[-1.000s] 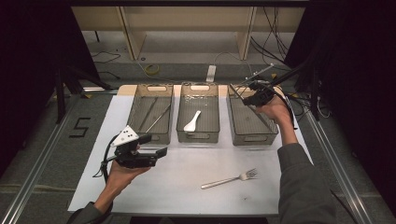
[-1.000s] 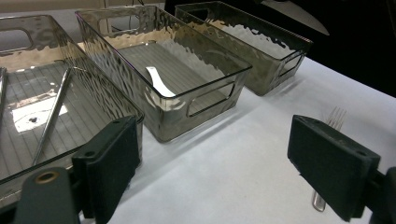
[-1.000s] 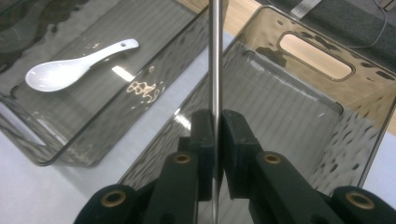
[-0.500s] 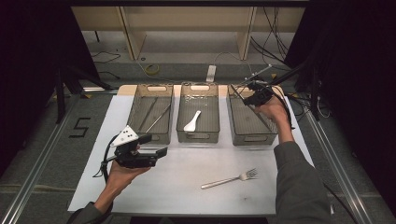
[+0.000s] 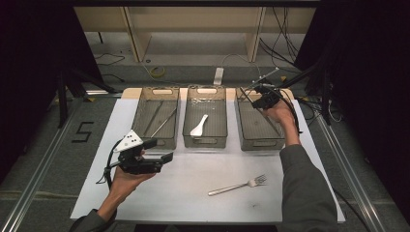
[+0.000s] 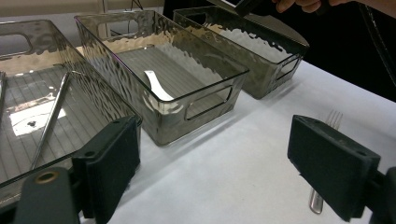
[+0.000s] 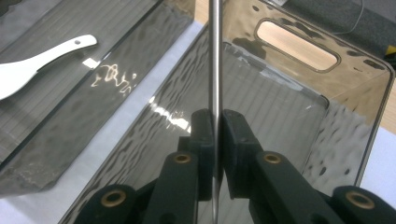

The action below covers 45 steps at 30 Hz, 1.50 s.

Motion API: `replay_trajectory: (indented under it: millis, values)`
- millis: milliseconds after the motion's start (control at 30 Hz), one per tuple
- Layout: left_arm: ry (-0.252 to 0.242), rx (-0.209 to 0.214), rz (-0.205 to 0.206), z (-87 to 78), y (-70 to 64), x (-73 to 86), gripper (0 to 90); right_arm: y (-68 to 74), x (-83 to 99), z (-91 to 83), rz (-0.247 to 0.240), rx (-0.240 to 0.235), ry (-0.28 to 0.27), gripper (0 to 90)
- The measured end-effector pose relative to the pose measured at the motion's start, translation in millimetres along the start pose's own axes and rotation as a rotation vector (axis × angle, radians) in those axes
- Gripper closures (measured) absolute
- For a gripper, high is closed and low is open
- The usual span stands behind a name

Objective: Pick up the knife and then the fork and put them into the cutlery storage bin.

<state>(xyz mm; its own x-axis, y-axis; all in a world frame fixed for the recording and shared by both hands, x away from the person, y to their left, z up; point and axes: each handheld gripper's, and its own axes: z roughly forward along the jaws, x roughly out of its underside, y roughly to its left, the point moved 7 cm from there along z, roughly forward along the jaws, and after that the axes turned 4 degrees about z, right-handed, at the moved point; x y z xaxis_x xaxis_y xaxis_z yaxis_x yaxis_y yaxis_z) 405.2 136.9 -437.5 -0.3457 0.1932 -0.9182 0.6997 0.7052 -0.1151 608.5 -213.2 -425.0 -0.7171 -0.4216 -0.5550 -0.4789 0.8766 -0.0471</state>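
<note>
White paper (image 5: pixel 193 193) covers our table, with dark floor and cables around it and pale shelving behind; three smoky clear plastic bins stand in a row along the far half of the sheet, close together but apart. We hold the right gripper (image 5: pixel 265 99) above the right bin (image 5: pixel 258 126), near its far end, and its jaws are clenched on a thin metal rod (image 7: pixel 215 56); in the right gripper view the rod runs straight up from between the pads, over the bin's bare ribbed floor and past the handle slot (image 7: pixel 297 45) in its end wall; whether the rod's far tip touches anything, we cannot tell. We keep the left gripper (image 5: pixel 145 159) low over the paper, just in front of the left bin (image 5: pixel 155 116), its jaws released and wide apart with nothing between them; in the left gripper view the two black pads frame the paper and the bins' near walls. Thin metal rods (image 5: pixel 163 122) lie aslant on the floor of the left bin; a white spoon (image 5: pixel 199 125) lies in the middle bin (image 5: pixel 205 99), bowl toward us; a metal fork (image 5: pixel 238 185) lies on the paper near the front, well apart from the bins, tines pointing right and away.
</note>
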Motion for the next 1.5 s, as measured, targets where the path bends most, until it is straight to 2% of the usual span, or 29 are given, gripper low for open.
replay_trajectory:
  millis: [233, 367, 433, 467, 567, 667, 800, 933, 1133, 1233, 1367, 1500]
  values:
    - [0.002, 0.003, 0.001, 0.3, -0.6, 0.2, 16.2, -3.4, 5.7, 7.0, -0.004, 0.021, 0.018, 84.1]
    - [0.000, 0.006, -0.003, 0.1, -1.1, -0.2, 16.2, -6.4, 13.2, 15.7, 0.014, 0.045, 0.059, 83.4]
    - [0.001, 0.005, -0.002, 0.1, -1.1, -0.1, 16.2, -8.2, 15.8, 18.5, 0.026, 0.061, 0.082, 79.6]
    - [0.001, 0.005, -0.003, 0.1, -1.0, 0.0, 16.2, -8.3, 15.2, 17.6, 0.025, 0.064, 0.072, 75.5]
    - [0.001, 0.005, -0.004, 0.3, -0.7, 0.0, 16.2, -5.9, 7.9, 7.2, 0.042, 0.035, 0.013, 68.9]
    - [0.001, 0.004, -0.003, 0.4, -0.9, 0.1, 16.2, -0.2, 3.4, -4.2, 0.033, 0.011, -0.020, 62.3]
    - [0.003, 0.009, -0.011, 0.3, -1.1, 0.1, 16.2, 17.2, 4.5, -17.5, -0.003, -0.046, -0.035, 50.8]
    - [-0.004, 0.014, -0.026, 0.0, 0.1, -0.3, 16.2, 44.6, 11.4, -34.6, -0.066, -0.140, -0.050, 43.9]
    - [-0.006, 0.009, -0.024, -0.3, 0.6, -0.2, 16.2, 91.1, 37.5, -58.1, -0.189, -0.226, -0.053, 36.6]
    - [-0.005, 0.009, -0.023, -0.4, 0.6, -0.2, 16.2, 107.5, 51.0, -62.9, -0.236, -0.242, -0.042, 35.1]
    - [-0.005, 0.009, -0.022, -0.5, 0.9, 0.0, 16.2, 118.6, 69.0, -63.7, -0.266, -0.242, -0.032, 33.6]
    - [-0.003, 0.008, -0.021, -0.2, 0.9, 0.3, 16.1, 122.0, 83.0, -63.6, -0.248, -0.267, -0.047, 33.2]
